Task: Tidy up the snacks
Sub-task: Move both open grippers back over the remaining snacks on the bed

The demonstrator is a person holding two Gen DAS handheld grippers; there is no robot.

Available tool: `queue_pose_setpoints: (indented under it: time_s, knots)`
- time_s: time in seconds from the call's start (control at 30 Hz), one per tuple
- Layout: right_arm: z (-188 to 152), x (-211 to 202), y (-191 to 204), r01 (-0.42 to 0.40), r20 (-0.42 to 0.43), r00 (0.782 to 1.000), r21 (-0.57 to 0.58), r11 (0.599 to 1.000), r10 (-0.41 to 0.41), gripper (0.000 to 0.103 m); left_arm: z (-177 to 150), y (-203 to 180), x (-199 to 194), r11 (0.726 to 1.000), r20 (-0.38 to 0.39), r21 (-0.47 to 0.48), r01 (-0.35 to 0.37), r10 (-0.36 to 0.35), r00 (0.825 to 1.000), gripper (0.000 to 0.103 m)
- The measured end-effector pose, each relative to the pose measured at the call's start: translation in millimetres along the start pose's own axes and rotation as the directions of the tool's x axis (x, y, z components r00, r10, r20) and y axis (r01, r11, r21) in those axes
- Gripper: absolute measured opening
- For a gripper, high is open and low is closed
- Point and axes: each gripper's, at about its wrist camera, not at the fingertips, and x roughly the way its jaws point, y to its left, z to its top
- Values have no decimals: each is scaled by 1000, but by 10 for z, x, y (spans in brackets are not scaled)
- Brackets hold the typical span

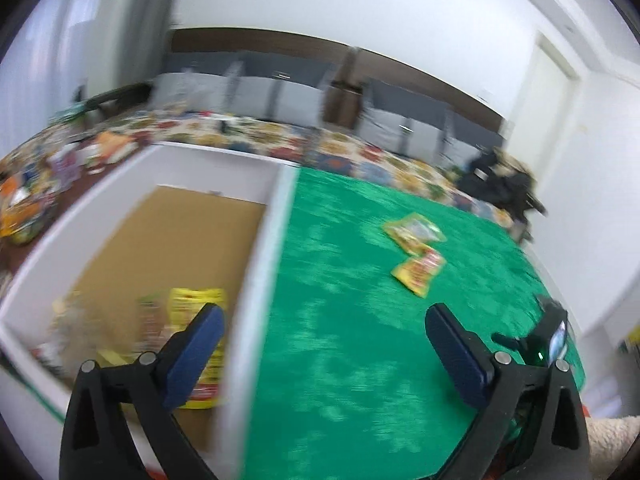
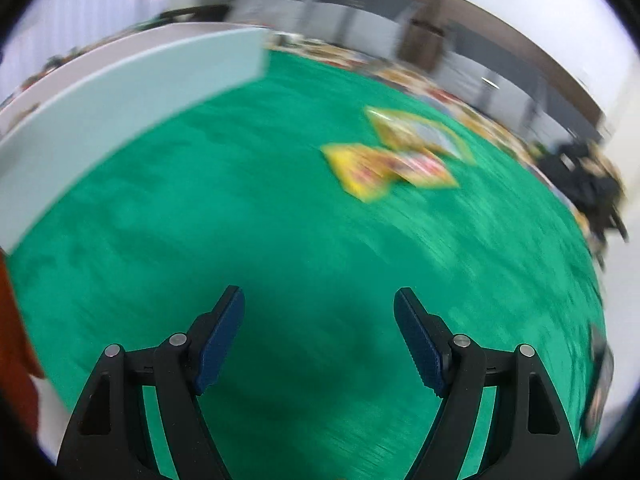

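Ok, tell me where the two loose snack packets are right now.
Both snack packets lie overlapping on the green cloth, right of the white box in the left wrist view, ahead of the open right claw in the right wrist view.
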Motion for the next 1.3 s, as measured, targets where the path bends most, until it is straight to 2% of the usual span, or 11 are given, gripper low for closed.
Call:
queue_pose_setpoints:
  time_s: [0.13,0.27,0.33,0.43,0.6,0.7,0.8,0.9,1.07,1.13,1.3]
  knots:
    - [-172,52,-522,66,2,998,140,988,-67,80,-137,-497,543,995,-110,90,41,-31,993,100]
    - [-295,60,-814,56,7,998,276,959,-60,80,-384,-830,1166,983,-251,181,22,24,968,100]
    - [-400,54,-965,39,16,999,355,934,-47,80,-475,-915,1373,979,-290,203,6,54,956,100]
    - [-514,41,-1058,23,23,999,409,912,-36,80,-579,-951,1582,977,-325,212,-9,79,942,100]
    - [-565,2,-1030,19,11,1000,398,917,-25,80,-591,-1068,1840,966,-366,259,0,98,925,100]
    - [-579,40,-1023,20,-6,1000,394,919,-19,80,-479,-1173,2056,945,-383,326,31,102,918,100]
    - [-578,67,-1006,24,-15,1000,380,925,-20,83,-230,-1320,2371,918,-403,391,63,110,909,100]
    - [-560,95,-969,36,-32,999,353,935,-26,87,17,-1435,2691,906,-421,416,84,110,900,100]
    - [-560,105,-973,33,-35,999,351,936,-22,89,322,-1612,3178,907,-435,408,104,94,896,100]
    - [-562,102,-973,33,-35,999,351,936,-22,89,400,-1730,3356,898,-435,426,114,94,895,100]
    - [-564,101,-972,32,-35,999,351,936,-21,89,459,-2003,3829,866,-463,482,133,123,878,100]
